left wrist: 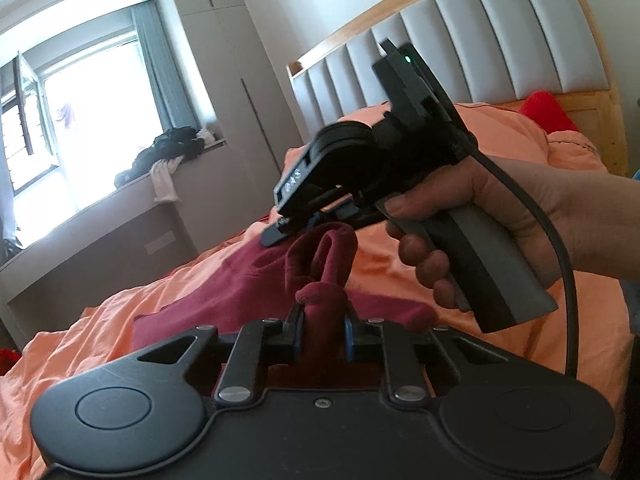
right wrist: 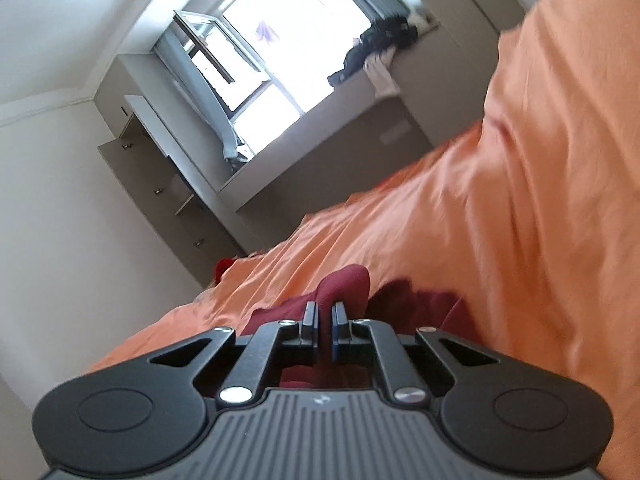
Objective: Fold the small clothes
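Observation:
A dark red garment [left wrist: 248,280] lies on the orange bedspread [left wrist: 100,336]. My left gripper [left wrist: 320,320] is shut on a bunched edge of it and holds that edge up. My right gripper [left wrist: 316,220], seen from the side in the left wrist view, is just beyond, pinching the same raised fold from above. In the right wrist view the right gripper [right wrist: 325,316] has its jaws nearly together with the red garment [right wrist: 344,284] between and beyond them. The rest of the garment trails down onto the bed.
A padded grey headboard [left wrist: 460,40] with a wooden frame stands at the back. A red pillow [left wrist: 548,110] lies near it. A window ledge [left wrist: 120,200] with dark clothes [left wrist: 168,152] runs beside the bed, next to a tall wardrobe [left wrist: 232,80].

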